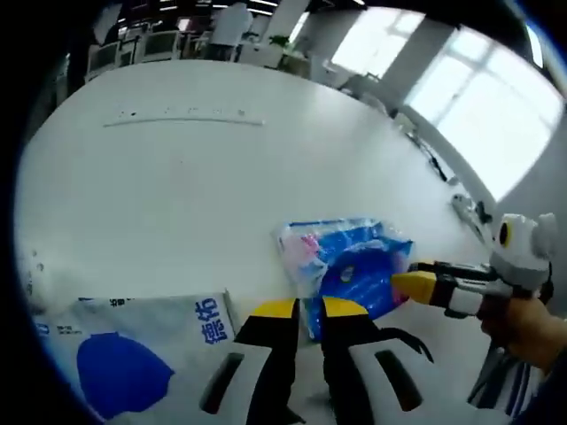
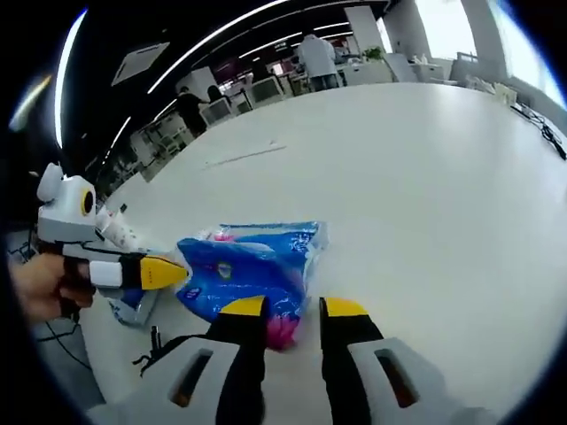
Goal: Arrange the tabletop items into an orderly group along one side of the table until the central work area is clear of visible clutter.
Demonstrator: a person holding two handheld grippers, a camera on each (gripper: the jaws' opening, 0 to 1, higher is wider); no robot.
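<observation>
Open office, bright windows, dark ceiling.
A wide white counter (image 1: 221,186) runs toward large windows (image 1: 496,115). Light strips (image 2: 239,27) cross the dark ceiling. Desks and chairs (image 2: 266,88) stand at the far end, where a person (image 2: 316,60) stands.

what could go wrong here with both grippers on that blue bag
Both the left gripper and right gripper pinch edges of the same blue plastic bag, so opposing pulls might tear the thin film or slip it out of one grip. Dragging it sideways may also bump the white wipes pack lying close beside it on the white table.
</observation>
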